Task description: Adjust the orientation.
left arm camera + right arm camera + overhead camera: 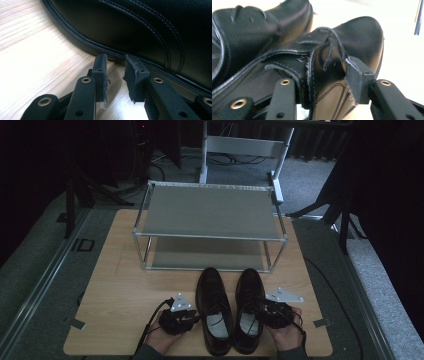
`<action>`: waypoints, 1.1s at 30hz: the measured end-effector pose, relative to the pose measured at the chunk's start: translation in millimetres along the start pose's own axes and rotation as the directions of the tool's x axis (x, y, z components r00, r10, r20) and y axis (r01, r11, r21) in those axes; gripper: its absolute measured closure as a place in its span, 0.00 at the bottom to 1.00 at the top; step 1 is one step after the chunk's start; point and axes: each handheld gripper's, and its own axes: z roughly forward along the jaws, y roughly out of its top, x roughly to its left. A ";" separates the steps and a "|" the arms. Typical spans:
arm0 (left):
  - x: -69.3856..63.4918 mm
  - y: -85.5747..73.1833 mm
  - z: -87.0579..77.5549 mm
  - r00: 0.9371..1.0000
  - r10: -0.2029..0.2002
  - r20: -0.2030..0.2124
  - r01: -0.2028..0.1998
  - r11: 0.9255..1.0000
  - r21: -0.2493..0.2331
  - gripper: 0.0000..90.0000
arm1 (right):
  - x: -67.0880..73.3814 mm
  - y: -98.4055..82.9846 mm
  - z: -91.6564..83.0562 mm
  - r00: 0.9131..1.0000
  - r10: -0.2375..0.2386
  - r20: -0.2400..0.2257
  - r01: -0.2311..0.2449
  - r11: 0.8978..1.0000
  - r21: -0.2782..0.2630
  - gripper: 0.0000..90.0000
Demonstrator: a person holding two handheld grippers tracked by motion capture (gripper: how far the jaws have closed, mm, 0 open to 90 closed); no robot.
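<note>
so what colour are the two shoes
Black leather shoes, with black laces; clearest in the right gripper view.

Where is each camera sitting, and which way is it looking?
High view: above the person's side, looking forward and down at the table, rack, two shoes and both hands.
Left gripper view: on the left gripper, low, facing the left shoe; its jaws show, apart.
Right gripper view: on the right gripper, facing the right shoe; its jaws clamp the shoe's side.
Shared: the shoes appear in all three.
</note>
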 end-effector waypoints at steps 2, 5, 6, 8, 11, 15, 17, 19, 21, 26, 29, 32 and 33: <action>-2.1 1.2 3.0 1.000 0.004 0.007 -0.004 1.000 0.000 0.79 | -5.0 3.4 0.9 1.000 -0.003 -0.021 0.003 1.000 -0.019 0.66; -3.9 1.9 4.6 1.000 0.006 0.004 -0.006 1.000 -0.003 0.81 | -7.6 8.0 6.2 0.997 -0.029 -0.065 0.027 0.999 -0.027 0.68; -4.0 2.0 5.0 1.000 0.001 0.005 -0.001 1.000 -0.005 0.81 | -7.2 9.4 8.5 0.996 -0.043 -0.080 0.041 0.999 -0.032 0.69; -4.7 1.9 5.2 1.000 -0.005 0.007 0.005 1.000 -0.007 0.84 | -6.4 10.8 10.9 0.994 -0.059 -0.097 0.056 0.998 -0.037 0.69; -11.9 1.1 5.9 1.000 -0.005 -0.003 0.005 1.000 -0.019 0.91 | -3.8 19.3 14.2 0.978 -0.169 -0.118 0.165 0.985 -0.047 0.70; -18.5 2.0 7.6 1.000 0.003 0.004 -0.003 1.000 -0.011 0.98 | -9.8 21.9 16.3 0.975 -0.176 -0.137 0.171 0.984 -0.048 0.69; -21.3 3.5 9.3 0.999 0.007 0.034 -0.007 1.000 0.000 0.98 | -16.3 23.0 16.1 0.974 -0.174 -0.143 0.169 0.985 -0.045 0.69; -22.0 3.7 9.7 0.999 0.011 0.040 -0.011 1.000 0.003 0.98 | -20.1 22.8 15.4 0.975 -0.171 -0.144 0.168 0.985 -0.036 0.69; -24.2 3.9 10.4 0.999 0.015 0.042 -0.015 1.000 0.005 0.98 | -24.0 22.1 14.3 0.975 -0.171 -0.139 0.170 0.985 -0.022 0.68; -37.7 5.9 16.5 0.991 0.039 0.128 -0.039 0.999 -0.002 0.94 | -34.7 18.2 12.5 0.984 -0.114 -0.136 0.119 0.993 0.026 0.62; -58.1 10.6 22.9 0.984 0.127 0.128 -0.130 0.991 0.014 0.84 | -37.7 17.0 10.7 0.988 -0.109 -0.107 0.114 0.993 0.042 0.61; -63.7 12.9 26.2 0.979 0.140 0.145 -0.144 0.989 0.021 0.84 | -43.5 16.6 7.6 0.992 -0.083 -0.092 0.088 0.995 0.048 0.60; -65.8 13.8 29.0 0.977 0.135 0.164 -0.140 0.990 0.018 0.84 | -43.5 16.6 7.6 0.992 -0.083 -0.092 0.088 0.995 0.048 0.60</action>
